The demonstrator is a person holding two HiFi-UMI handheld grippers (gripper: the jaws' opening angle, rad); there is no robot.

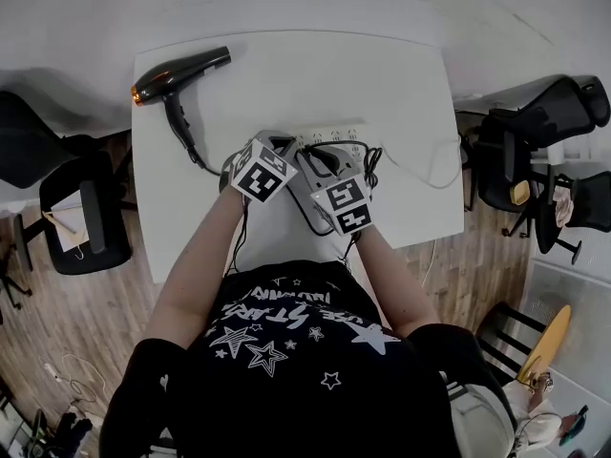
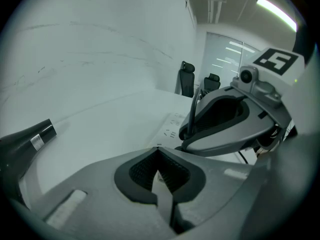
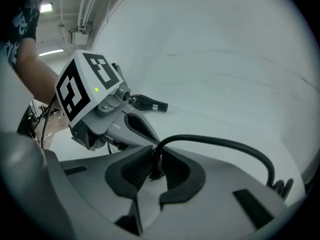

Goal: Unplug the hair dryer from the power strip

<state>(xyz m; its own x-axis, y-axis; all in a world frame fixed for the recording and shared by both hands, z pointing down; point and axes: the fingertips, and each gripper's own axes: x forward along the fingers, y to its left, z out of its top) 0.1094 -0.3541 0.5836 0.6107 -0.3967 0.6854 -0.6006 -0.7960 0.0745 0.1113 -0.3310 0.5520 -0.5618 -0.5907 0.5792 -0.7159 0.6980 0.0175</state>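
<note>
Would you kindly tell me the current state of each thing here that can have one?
Hair dryer: lying on its side on the table, not held.
Hair dryer cord: clamped at one end, arching away.
Power strip: flat on the table, some sockets free; whether the plug is still in is hidden.
Left hand-held gripper: shut, nothing between its jaws.
Right hand-held gripper: shut on the hair dryer cord.

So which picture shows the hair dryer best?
Head view: the whole hair dryer shows, lying on the table. Left gripper view catches only its black end; right gripper view shows it tiny, far back.
</note>
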